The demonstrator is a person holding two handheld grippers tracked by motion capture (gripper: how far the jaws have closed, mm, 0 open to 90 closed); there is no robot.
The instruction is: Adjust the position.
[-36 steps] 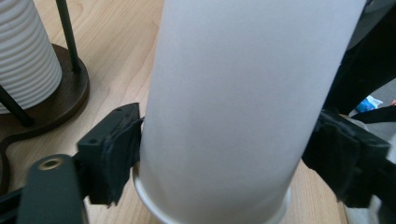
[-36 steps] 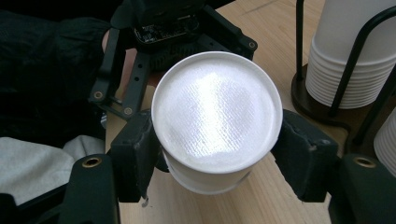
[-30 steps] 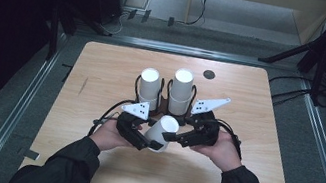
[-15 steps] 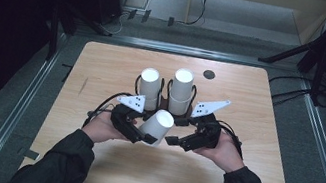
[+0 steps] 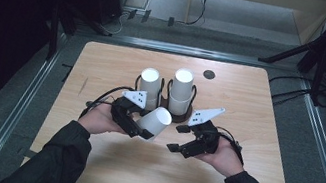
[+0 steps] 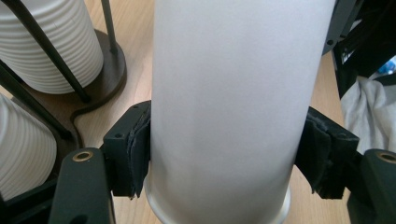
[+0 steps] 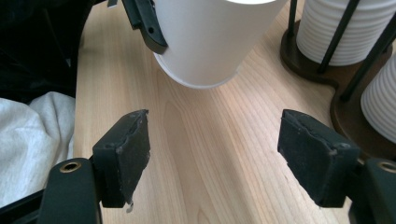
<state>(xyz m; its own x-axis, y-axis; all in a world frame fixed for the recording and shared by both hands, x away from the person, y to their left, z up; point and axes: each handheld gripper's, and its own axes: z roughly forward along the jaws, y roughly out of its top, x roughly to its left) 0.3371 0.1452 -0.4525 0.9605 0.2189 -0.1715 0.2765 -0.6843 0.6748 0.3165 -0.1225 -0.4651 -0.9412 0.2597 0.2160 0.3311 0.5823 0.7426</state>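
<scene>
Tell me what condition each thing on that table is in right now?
Single white paper cup: tilted, clamped in the left gripper.
Right gripper: open, nothing between its fingers; they have just been opening.
Two stacks of white paper cups: upright, upside down in the dark wire holder.

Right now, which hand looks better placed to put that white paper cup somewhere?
Left. Its claw already clamps the white paper cup; the right claw, jaws just opened, is empty.
</scene>
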